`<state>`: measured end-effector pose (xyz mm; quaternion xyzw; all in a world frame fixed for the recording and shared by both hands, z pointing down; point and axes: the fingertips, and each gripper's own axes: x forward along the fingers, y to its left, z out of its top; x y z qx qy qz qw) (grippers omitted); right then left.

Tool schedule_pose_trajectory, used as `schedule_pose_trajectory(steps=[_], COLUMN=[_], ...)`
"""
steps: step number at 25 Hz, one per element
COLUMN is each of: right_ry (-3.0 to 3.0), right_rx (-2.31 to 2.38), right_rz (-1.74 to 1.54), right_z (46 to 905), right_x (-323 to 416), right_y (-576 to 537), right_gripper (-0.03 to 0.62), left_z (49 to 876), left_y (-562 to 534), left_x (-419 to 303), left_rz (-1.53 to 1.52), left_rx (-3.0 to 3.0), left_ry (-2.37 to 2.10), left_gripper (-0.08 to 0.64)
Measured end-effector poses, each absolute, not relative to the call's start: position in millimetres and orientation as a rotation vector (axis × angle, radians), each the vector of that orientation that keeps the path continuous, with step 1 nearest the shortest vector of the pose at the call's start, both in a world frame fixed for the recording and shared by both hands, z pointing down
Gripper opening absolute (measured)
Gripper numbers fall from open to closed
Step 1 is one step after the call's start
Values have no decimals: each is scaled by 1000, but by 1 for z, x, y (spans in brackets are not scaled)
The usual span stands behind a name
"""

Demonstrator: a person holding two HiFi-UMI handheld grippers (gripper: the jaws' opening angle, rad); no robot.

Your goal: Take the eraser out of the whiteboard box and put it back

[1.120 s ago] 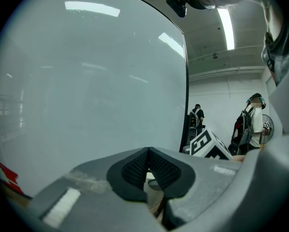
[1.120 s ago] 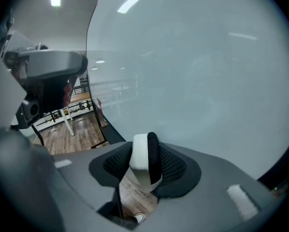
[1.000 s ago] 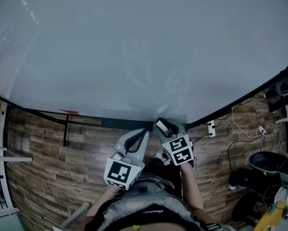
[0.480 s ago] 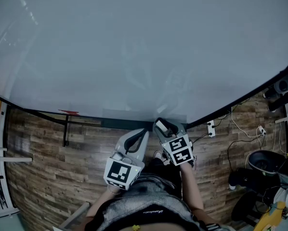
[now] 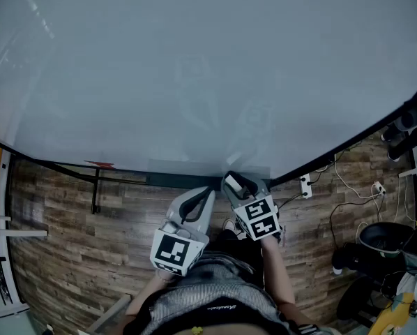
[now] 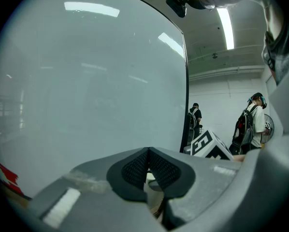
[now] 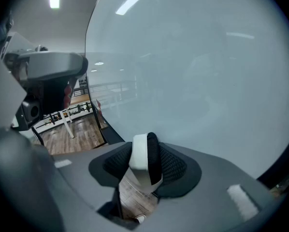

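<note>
1. Right gripper view: the right gripper (image 7: pixel 145 154) has its jaws partly apart and clamped on the eraser (image 7: pixel 140 159). The eraser stands on edge between the pads, white side to the left and black side to the right, and it sticks up above the fingertips.
2. Behind the eraser is the whiteboard (image 7: pixel 197 71), its face bare and pale. Wood floor (image 7: pixel 69 132) shows at the lower left.
3. Left gripper view: the left gripper (image 6: pixel 148 154) has its jaws closed tip to tip, with nothing between the pads. The right gripper's marker cube (image 6: pixel 208 146) sits just past it to the right. Two people (image 6: pixel 253 124) stand far back in the room.
4. Head view: both grippers are held side by side at the board's (image 5: pixel 194 68) lower edge, the left gripper (image 5: pixel 208 190) just beside the right gripper (image 5: pixel 232 181).
5. The eraser (image 5: pixel 239 183) is out of the box (image 5: pixel 173 179), which is a dark strip on the board's bottom edge just left of the two grippers. The eraser is held near the strip's right end.
6. The floor (image 5: pixel 69 229) lies below. A power strip (image 5: pixel 306 185) sits on it to the right.
</note>
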<state>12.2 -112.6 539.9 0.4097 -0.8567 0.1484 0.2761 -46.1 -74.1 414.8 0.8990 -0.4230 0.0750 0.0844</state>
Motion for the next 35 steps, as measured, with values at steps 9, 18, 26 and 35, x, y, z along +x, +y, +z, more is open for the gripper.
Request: schedule_pose_trajectory(steps=[9,18,26,35], right_ry=[-2344,-2367,-2356,-2339], right_rx=[1092,1101,1105,1112], right_rz=[435,446,449,451], right_z=[535,527,530,530], right_x=[11,11,16,22], right_y=[-109,-103,-100,-95], right_gripper=[233,252,258,261], left_z=[414,417,419,418], left_y=[-75,-73,-73,-72], left_x=[-42,-39,-32,-29], left_rz=[215,236,240,238], left_rx=[2695,2712,2719,2726], left_ry=[-1236,-1199,-1167,-1157], left_gripper=[2,2,2,2])
